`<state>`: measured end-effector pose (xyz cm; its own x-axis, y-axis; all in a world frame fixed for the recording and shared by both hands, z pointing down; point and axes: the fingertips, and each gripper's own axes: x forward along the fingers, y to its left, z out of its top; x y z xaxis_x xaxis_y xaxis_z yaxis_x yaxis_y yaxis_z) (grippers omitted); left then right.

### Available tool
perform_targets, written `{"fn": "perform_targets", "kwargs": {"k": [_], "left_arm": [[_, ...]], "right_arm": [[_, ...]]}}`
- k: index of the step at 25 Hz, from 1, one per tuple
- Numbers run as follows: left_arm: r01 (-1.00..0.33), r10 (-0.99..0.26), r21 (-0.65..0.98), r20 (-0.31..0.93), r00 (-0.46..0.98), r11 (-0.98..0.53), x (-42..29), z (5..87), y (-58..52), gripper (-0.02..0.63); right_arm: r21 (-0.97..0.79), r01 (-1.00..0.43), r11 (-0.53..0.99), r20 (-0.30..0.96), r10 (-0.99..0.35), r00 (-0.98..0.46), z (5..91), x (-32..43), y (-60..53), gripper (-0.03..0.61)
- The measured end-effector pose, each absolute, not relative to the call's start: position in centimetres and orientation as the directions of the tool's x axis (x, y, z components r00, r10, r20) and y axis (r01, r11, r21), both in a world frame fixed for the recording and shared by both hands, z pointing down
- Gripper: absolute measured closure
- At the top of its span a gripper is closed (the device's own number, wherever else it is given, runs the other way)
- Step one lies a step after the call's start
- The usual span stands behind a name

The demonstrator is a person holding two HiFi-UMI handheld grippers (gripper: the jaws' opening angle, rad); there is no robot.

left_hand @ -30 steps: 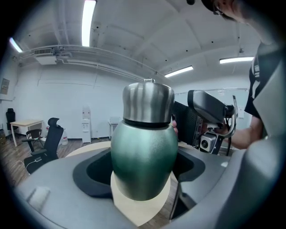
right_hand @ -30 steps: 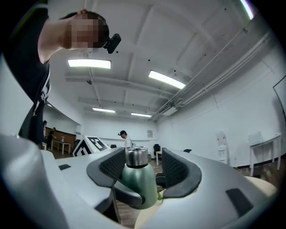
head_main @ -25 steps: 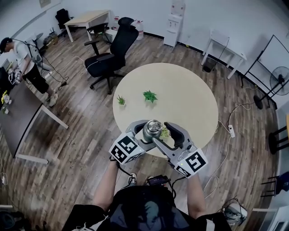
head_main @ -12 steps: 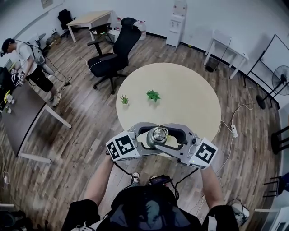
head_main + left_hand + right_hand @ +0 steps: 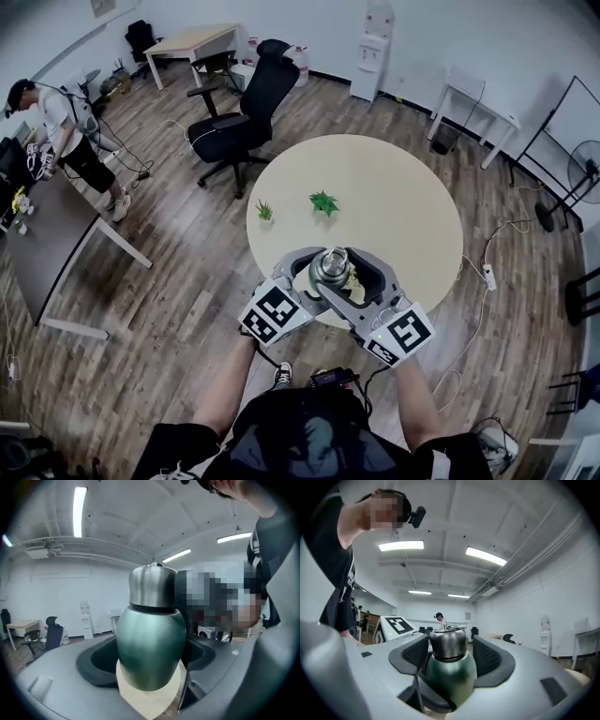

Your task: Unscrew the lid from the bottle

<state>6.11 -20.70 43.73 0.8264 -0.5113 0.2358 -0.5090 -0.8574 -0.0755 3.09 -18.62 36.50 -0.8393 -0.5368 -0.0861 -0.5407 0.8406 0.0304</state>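
Bottle [image 5: 150, 634] moved forward — upright; left hand-held gripper [image 5: 151, 665] clamps it; right hand-held gripper [image 5: 449, 656] opening around lid [image 5: 448, 641].

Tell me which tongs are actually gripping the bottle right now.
The left tongs: they are clamped on the green body of the bottle. The right tongs only flank the steel lid, jaws opening, a gap showing beside it.

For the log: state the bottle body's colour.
The metal bottle is dark green; left gripper view shows it best.

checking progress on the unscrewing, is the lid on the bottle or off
On: the steel lid caps the green bottle, only a thin dark seam between them. How far loosened, cannot tell.
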Motion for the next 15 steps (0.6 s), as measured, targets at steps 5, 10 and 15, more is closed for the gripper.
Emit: {"fn": "perform_targets", "kwargs": {"k": [5,10,15], "left_arm": [[-0.559,-0.562,-0.096,0.268,0.782,-0.824,5.8,44.4,-20.9,0.232],[-0.313,-0.322,-0.080,0.206,0.924,-0.947,5.7,43.0,-17.8,0.232],[-0.121,-0.138,-0.095,0.207,0.969,-0.988,5.0,41.7,-15.1,0.233]], "right_arm": [[0.052,-0.607,0.793,-0.089,-0.601,-0.794,36.8,2.8,-19.2,0.319],[0.112,-0.331,0.937,-0.076,-0.324,-0.943,35.5,1.7,-16.3,0.321],[0.092,-0.128,0.988,-0.071,-0.121,-0.990,34.1,0.7,-14.1,0.319]]}}
